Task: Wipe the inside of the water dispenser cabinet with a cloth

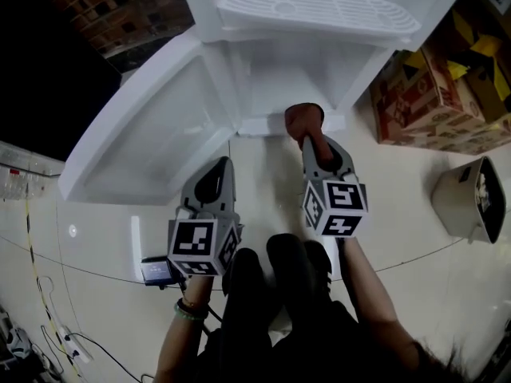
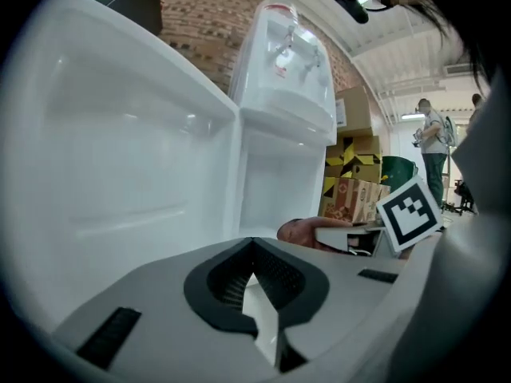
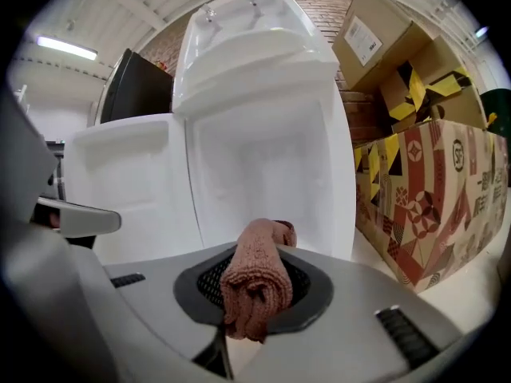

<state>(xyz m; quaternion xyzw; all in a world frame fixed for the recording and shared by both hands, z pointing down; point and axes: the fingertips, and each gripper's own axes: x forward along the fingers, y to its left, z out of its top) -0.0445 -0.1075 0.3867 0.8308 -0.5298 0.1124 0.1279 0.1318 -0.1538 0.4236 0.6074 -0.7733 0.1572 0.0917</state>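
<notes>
- One right hand-held gripper (image 1: 310, 140) is pinching a rolled reddish-brown cloth (image 3: 255, 282); left hand-held gripper (image 2: 254, 244) is pressing together.
- Wiping is pending: reaching inside the white cabinet (image 1: 279, 82) seems next.

Over on the floor's (image 1: 415, 214) right side, red-patterned cardboard boxes (image 1: 431, 102) are stacked, with yellow-and-black striped boxes (image 1: 471, 46) packed behind them. Just below those, a pale bin (image 1: 467, 198) sits tipped on the floor. Near the floor's left side there's a small device (image 1: 157, 271) with a bluish screen, a thin cable (image 1: 80, 271) running past it, and a power strip (image 1: 68, 343) at the lower left corner. Brick wall (image 1: 112, 6) at the back, and far off, a person (image 2: 433, 146) stands beside a green bin (image 2: 397, 174).
</notes>
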